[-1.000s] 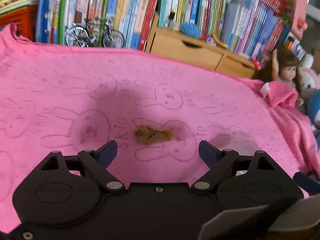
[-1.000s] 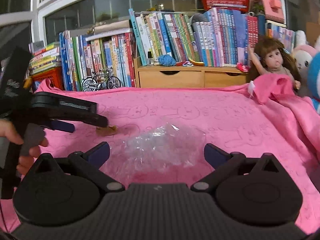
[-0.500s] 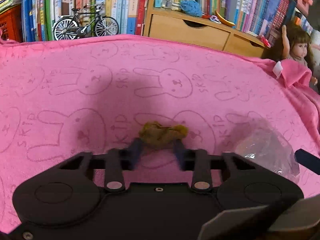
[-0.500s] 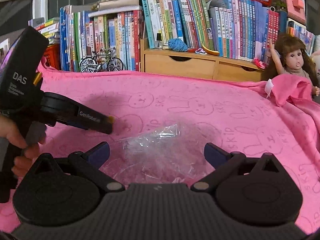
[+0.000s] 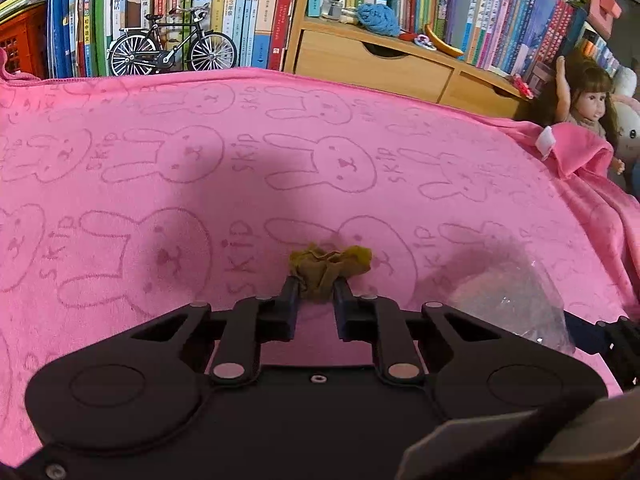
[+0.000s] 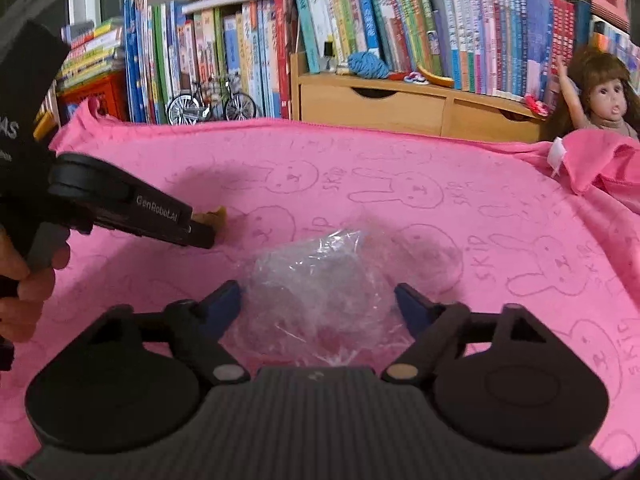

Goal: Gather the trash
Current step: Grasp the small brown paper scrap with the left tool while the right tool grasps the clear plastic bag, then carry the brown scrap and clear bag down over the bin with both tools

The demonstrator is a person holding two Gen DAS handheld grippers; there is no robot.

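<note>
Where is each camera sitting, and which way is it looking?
Left wrist: on the left claw, looking down its fingers at the yellow-brown scrap it pinches on the pink towel.
Right wrist: on the right claw, closing around the clear plastic wrap; a hand shows.
Both see the scrap, wrap, towel, toy bicycle and doll.

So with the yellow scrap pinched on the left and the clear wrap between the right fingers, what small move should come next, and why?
Probably finish the right gripper's squeeze. Its jaws are closing around the crumpled clear plastic wrap, but the blue pads do not seem to press it yet. The left gripper is already shut on the yellow-brown scrap, so both pieces could then lift off the pink towel together.
</note>
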